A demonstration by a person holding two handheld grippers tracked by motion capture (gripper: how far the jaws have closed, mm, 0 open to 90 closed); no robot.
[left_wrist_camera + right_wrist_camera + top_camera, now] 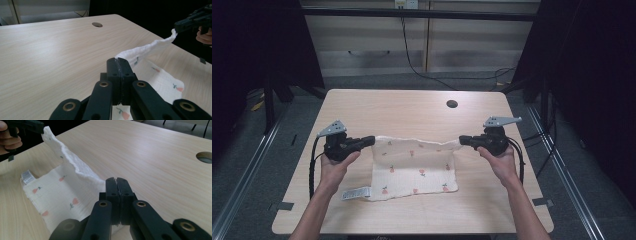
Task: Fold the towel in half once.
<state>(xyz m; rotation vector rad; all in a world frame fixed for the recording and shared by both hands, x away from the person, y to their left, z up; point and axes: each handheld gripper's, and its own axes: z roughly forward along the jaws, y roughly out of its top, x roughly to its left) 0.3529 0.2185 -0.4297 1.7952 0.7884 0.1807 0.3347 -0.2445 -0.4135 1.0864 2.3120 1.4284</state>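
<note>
We see a soft, crinkled white cloth (414, 170) printed with small red fruit motifs, lying at the middle of the pale wood-grain table (362, 107). Its far edge is lifted and stretched taut. The left gripper (371, 140), at nine o'clock, has its black jaws pressed together on the cloth's far left corner; the right gripper (462, 140), at three o'clock, pinches the far right corner likewise. A white label (356, 193) juts from the near left corner. A round hole (452, 104) sits at one o'clock.
</note>
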